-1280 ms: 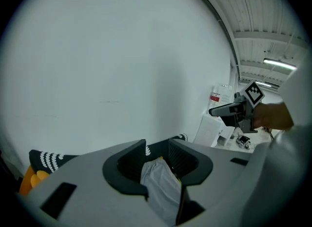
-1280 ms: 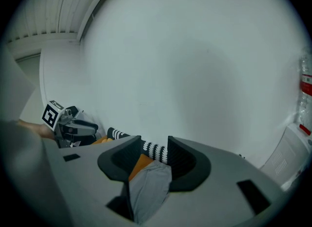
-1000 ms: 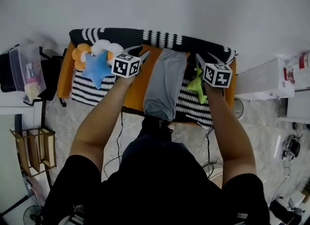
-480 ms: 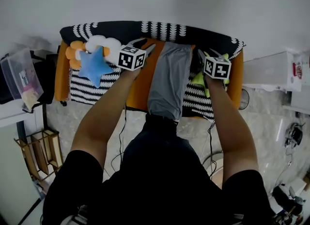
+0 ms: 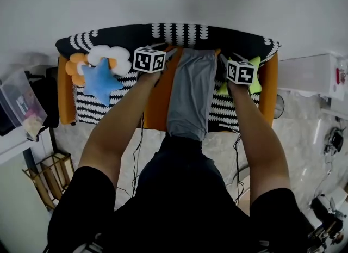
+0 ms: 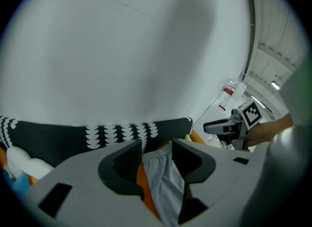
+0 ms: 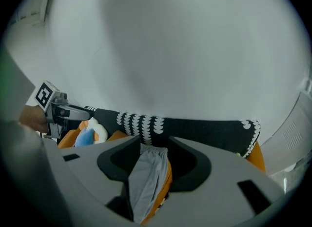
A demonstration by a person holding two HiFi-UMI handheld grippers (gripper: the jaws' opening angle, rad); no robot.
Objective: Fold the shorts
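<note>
Grey shorts (image 5: pixel 190 91) lie lengthwise on an orange couch seat (image 5: pixel 157 102), their far end near the backrest. My left gripper (image 5: pixel 167 54) hovers by the far left corner of the shorts. Its jaws have just been opening and nothing is pinched between them; in the left gripper view (image 6: pixel 157 149) the shorts (image 6: pixel 163 179) show beyond the gap. My right gripper (image 5: pixel 222 60) hangs by the far right corner, open; in the right gripper view (image 7: pixel 155 152) the shorts (image 7: pixel 146 177) lie past its empty jaws.
A black-and-white patterned blanket (image 5: pixel 179 33) drapes the backrest and seat. A blue star cushion (image 5: pixel 100 80) and a white cloud cushion (image 5: pixel 111 56) lie at left, a green star toy (image 5: pixel 254 83) at right. A clear plastic box (image 5: pixel 19 105) and wooden rack (image 5: pixel 51 178) stand on the floor at left.
Both grippers have sunk toward the far end of the shorts, one on each side. The left jaws stand wider apart than before.
</note>
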